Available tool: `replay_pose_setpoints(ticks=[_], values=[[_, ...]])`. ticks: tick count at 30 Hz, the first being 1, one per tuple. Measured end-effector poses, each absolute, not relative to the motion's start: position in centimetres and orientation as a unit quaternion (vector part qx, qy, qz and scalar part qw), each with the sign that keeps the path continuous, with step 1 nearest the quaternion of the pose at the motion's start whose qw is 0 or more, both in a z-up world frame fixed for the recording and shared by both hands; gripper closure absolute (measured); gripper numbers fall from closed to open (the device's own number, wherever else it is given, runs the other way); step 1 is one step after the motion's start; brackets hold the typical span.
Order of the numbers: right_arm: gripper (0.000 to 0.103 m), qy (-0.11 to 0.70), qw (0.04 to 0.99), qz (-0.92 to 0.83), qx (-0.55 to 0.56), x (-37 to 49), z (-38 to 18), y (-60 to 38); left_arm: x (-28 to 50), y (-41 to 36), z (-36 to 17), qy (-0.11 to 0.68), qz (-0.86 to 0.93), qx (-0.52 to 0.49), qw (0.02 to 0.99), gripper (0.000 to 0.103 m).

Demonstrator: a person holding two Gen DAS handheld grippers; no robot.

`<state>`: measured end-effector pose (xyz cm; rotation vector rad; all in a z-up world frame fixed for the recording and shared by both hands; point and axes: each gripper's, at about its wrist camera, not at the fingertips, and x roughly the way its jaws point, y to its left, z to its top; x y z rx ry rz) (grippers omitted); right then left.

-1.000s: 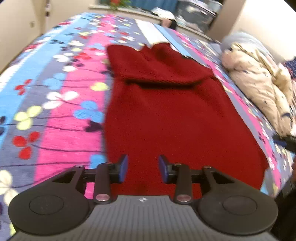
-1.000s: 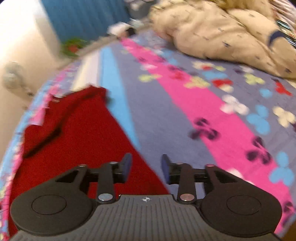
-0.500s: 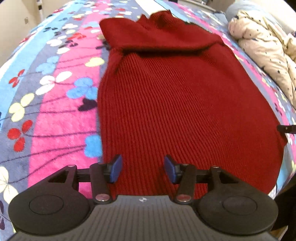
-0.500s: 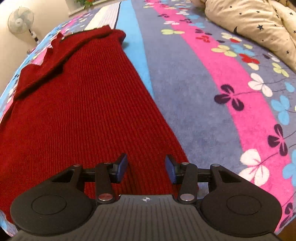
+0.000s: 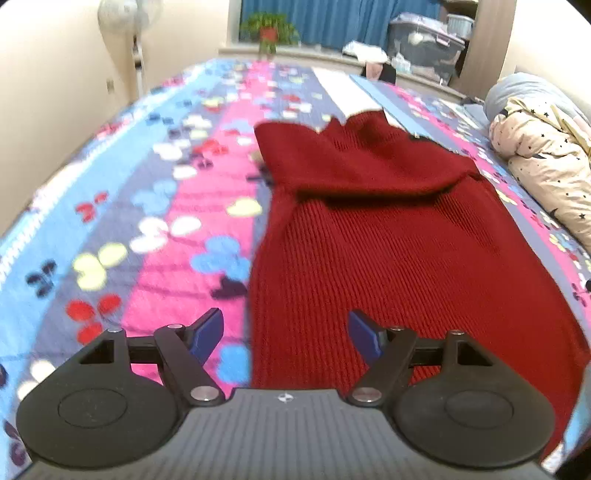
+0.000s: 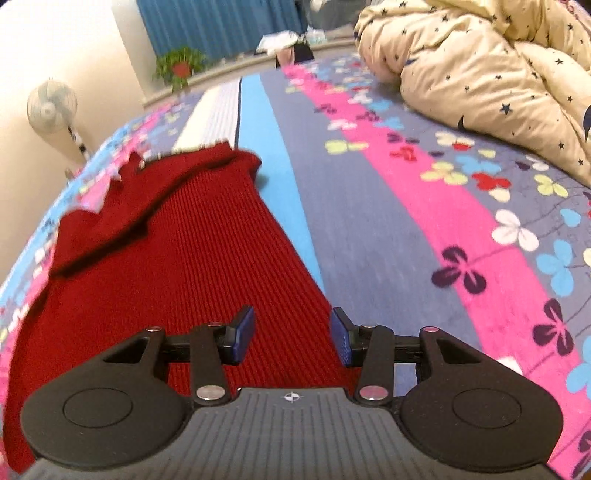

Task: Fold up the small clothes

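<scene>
— What is the garment like?
— A dark red ribbed-knit sweater (image 5: 399,258), long and roughly rectangular, lying flat on the bed with its far end folded over into a thick band. The ribs run lengthwise.

— And what lies under it?
— A soft bedspread striped in pink, blue and grey with clover-shaped flowers (image 5: 155,206). A cream quilt with dark stars (image 6: 491,74) is bunched at the right side of the bed. Beyond the bed are blue curtains (image 5: 332,22), a potted green plant (image 6: 179,66), a white standing fan (image 6: 51,107) and grey storage bins (image 5: 424,40).

— Where are the tools?
— The left hand-held gripper (image 5: 286,334) hangs above the sweater's near left edge, jaws spread wide and holding nothing, one finger over bedspread, one over knit. The right hand-held gripper (image 6: 291,338) is above the near right edge, jaws moderately apart, also holding nothing.
</scene>
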<state>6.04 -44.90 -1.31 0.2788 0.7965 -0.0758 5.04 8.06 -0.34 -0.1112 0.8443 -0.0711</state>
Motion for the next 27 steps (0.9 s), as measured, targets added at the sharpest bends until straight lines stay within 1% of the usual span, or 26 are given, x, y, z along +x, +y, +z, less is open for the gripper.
replay_pose_setpoints(ticks=[3,6,7,9,10,14,15,16,17,18,19,20,21,22,23,25,27], values=[[0.056,0.37,0.917,-0.042,0.141,6.5,-0.9,-44.9,4.7,7.6,0.2,0.388,-0.019,-0.024,0.921,0.023],[0.056,0.363,0.92,-0.048,0.14,7.3,-0.8,-44.7,4.6,7.2,0.1,0.383,0.004,0.011,0.924,0.023],[0.058,0.363,0.92,-0.05,0.138,7.6,-0.8,-44.6,4.7,7.2,0.1,0.382,0.011,0.014,0.924,0.023],[0.065,0.367,0.919,-0.05,0.137,8.5,-1.0,-44.3,4.9,7.1,0.5,0.379,0.019,0.012,0.925,0.023],[0.066,0.369,0.918,-0.048,0.139,9.1,-1.1,-44.2,5.1,6.9,0.8,0.376,0.023,0.012,0.926,0.023],[0.067,0.374,0.916,-0.036,0.142,11.2,-1.2,-43.2,6.5,4.5,1.9,0.375,0.002,0.024,0.927,0.023],[0.067,0.38,0.914,-0.033,0.14,11.8,-1.3,-42.9,7.0,3.6,2.2,0.374,-0.004,0.028,0.927,0.025],[0.067,0.389,0.91,-0.033,0.139,12.5,-1.6,-42.6,7.4,2.6,2.4,0.372,-0.011,0.032,0.928,0.031],[0.067,0.398,0.906,-0.034,0.142,13.2,-1.9,-42.4,8.0,1.6,2.5,0.372,-0.017,0.036,0.927,0.035],[0.067,0.406,0.901,-0.035,0.146,13.7,-2.1,-42.3,8.5,0.4,2.7,0.371,-0.025,0.041,0.928,0.048],[0.067,0.415,0.896,-0.035,0.154,14.4,-2.5,-42.2,9.1,-0.8,2.7,0.369,-0.032,0.045,0.928,0.065],[0.067,0.423,0.891,-0.034,0.162,15.0,-2.8,-42.2,9.7,-2.1,2.6,0.367,-0.038,0.05,0.928,0.073],[0.067,0.429,0.887,-0.034,0.168,15.4,-3.0,-42.2,10.4,-3.3,2.7,0.365,-0.044,0.053,0.929,0.085],[0.067,0.435,0.883,-0.034,0.172,15.8,-3.2,-42.1,11.1,-4.5,2.5,0.363,-0.049,0.053,0.929,0.089],[0.067,0.44,0.88,-0.034,0.175,16.3,-3.4,-42.1,11.9,-5.8,2.5,0.361,-0.053,0.053,0.93,0.09],[0.073,0.445,0.876,-0.028,0.183,17.0,-3.6,-42.2,13.5,-8.3,2.2,0.36,-0.06,0.051,0.93,0.091],[0.074,0.444,0.874,-0.023,0.196,17.5,-3.5,-42.4,15.5,-10.9,1.9,0.362,-0.067,0.047,0.928,0.091]])
